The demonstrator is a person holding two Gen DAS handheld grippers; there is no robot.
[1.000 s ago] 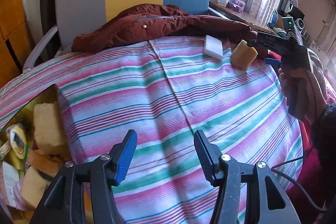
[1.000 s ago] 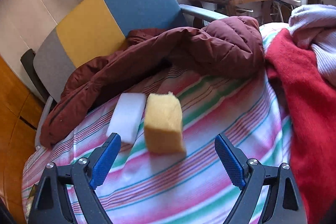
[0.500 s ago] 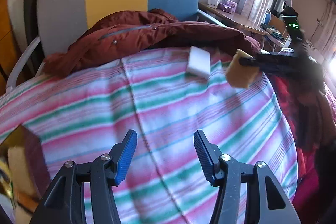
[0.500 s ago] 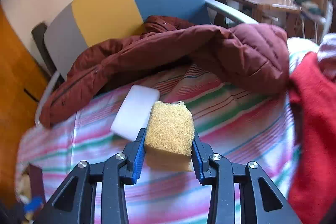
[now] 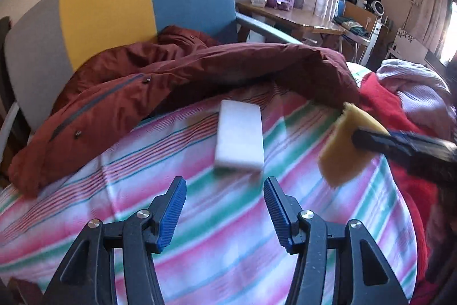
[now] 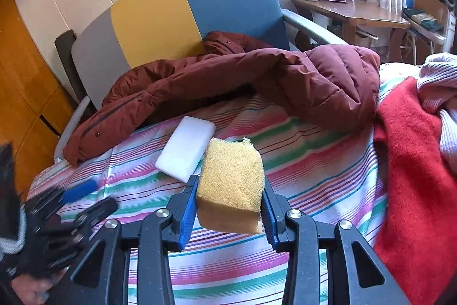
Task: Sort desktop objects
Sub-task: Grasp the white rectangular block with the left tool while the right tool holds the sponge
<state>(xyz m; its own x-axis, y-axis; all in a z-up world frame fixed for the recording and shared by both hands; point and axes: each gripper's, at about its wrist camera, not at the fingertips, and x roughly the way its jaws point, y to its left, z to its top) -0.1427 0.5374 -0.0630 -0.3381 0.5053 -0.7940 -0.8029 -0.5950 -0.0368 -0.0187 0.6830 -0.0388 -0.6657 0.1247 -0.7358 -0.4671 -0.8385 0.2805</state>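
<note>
The right tool (image 6: 228, 207) is pinching the yellow sponge (image 6: 232, 182) between its blue pads, gripping it by its two side faces, and the sponge is riding clear of the striped cloth (image 6: 314, 176) that is covering the surface beneath. Most of the sponge is standing proud of the pads, toward the far side of the tool, so the hold is sitting on its near end only. Being soft foam, it is likely squashing under the pads, and a quick swing could be letting it pivot or squirm out and drop back onto the cloth, or onto the red blanket (image 6: 414, 167) lying to the right of the tool.

The left tool (image 5: 225, 212) is standing spread and empty, with the white block (image 5: 239, 137) lying flat on the cloth just ahead of its tips and roughly in line with the gap between them. The gap is looking barely wider than the block, so a pad could be landing on top of it and shoving it away toward the maroon jacket (image 5: 160, 82) bunched just beyond, rather than straddling it.

The two tools are working close together: the right one is showing just to the right of the left tool's view, sponge and all, so the left reaching forward risks knocking the sponge or the other tool
</note>
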